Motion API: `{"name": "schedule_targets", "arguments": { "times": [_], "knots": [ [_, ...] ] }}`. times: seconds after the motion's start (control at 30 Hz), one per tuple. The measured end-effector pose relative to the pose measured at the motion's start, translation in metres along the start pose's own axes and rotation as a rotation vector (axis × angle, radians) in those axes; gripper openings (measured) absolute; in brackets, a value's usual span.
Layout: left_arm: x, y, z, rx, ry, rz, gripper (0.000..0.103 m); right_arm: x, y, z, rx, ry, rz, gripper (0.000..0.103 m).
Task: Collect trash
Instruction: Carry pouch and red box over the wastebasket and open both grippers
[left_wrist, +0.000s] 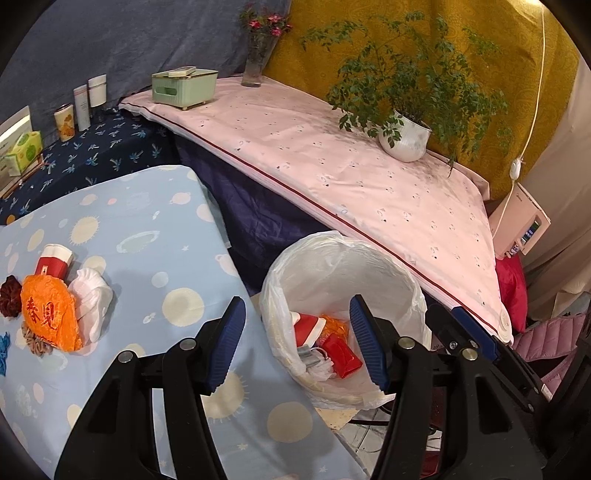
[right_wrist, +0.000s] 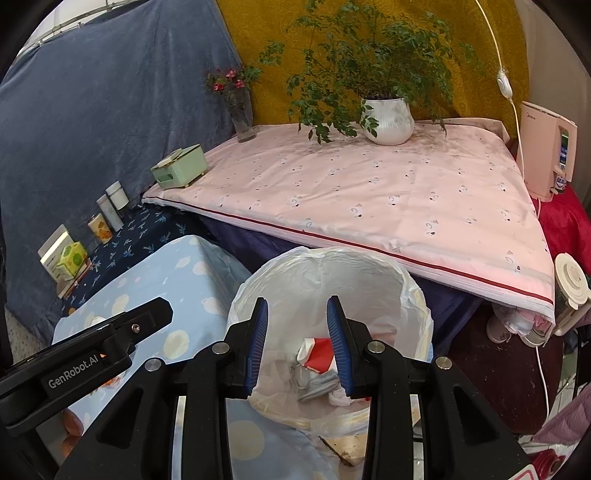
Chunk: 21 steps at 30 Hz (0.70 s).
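Trash in the lined bin (left_wrist: 343, 266) lies half hidden behind the empty, parted left gripper (left_wrist: 297, 345) and right gripper (right_wrist: 297, 345), while an orange bag (left_wrist: 50, 314) on the table (left_wrist: 155, 229) covers further scraps.

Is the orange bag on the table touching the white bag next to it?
Touching. In the left wrist view the orange bag lies right against the white bag on the table, its edge overlapping the white one with no cloth showing between them.
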<state>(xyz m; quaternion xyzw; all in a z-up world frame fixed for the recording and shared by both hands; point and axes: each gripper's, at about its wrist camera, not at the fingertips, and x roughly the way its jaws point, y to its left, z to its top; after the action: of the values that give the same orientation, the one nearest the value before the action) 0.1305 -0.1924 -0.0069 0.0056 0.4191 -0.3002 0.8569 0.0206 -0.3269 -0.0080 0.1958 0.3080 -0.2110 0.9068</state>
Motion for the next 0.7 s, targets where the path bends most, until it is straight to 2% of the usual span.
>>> {"name": "schedule_targets", "arguments": {
  "times": [0.33, 0.47, 0.7],
  "knots": [
    [-0.014, 0.038, 0.000, -0.069, -0.020, 0.035, 0.056, -0.002, 0.038, -0.003, -0.062, 0.007, 0.042, 0.033],
    [-0.020, 0.057, -0.002, -0.102, -0.030, 0.050, 0.056, -0.002, 0.057, -0.006, -0.095, 0.012, 0.059, 0.037],
    [-0.031, 0.092, -0.006, -0.166, -0.042, 0.078, 0.056, -0.001, 0.091, -0.010, -0.157, 0.022, 0.087, 0.038]
  ]
}}
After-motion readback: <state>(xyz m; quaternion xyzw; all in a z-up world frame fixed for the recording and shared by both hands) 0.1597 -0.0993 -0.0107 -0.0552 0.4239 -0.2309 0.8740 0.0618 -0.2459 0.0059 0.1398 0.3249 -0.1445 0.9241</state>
